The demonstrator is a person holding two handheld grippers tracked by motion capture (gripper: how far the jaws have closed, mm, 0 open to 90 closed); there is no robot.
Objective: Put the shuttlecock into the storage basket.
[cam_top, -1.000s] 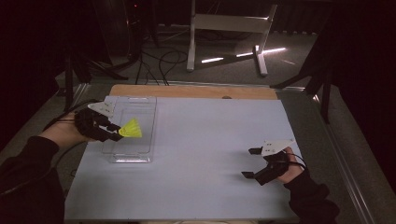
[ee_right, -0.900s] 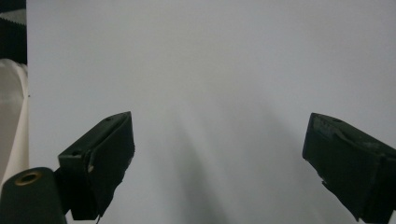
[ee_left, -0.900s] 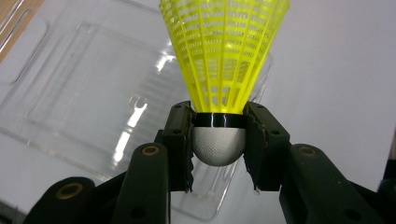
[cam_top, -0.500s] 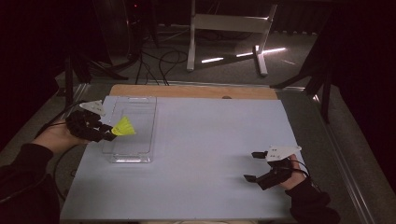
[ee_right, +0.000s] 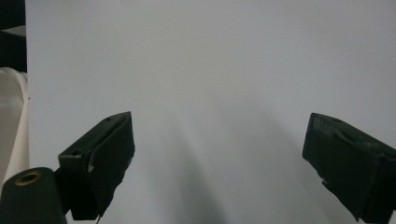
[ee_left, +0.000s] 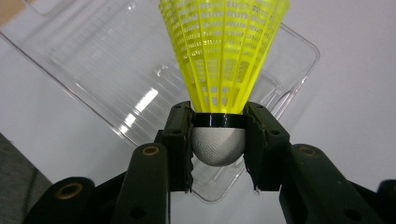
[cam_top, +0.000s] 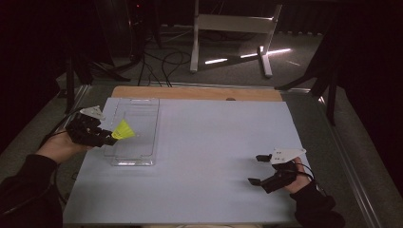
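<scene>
A yellow shuttlecock (cam_top: 123, 129) (ee_left: 223, 56) with a white cork base is clamped in my left gripper (cam_top: 108, 139) (ee_left: 218, 147), which is shut on the base. It hangs over the left edge of a clear plastic tray (cam_top: 135, 133) (ee_left: 112, 70) at the table's left. My right gripper (cam_top: 256, 169) (ee_right: 219, 163) rests near the front right of the white table sheet (cam_top: 214, 142), its jaws wide open with nothing between them.
A wooden strip (cam_top: 195, 93) borders the table's far edge. Beyond it stand a white metal stand (cam_top: 228, 33) and cables on the floor. A pale cloth (ee_right: 11, 126) lies at the left of the right gripper view.
My left gripper has drawn back to the left and slightly up with the shuttlecock, from over the tray's middle to its left edge. The right gripper has shifted slightly toward the front.
</scene>
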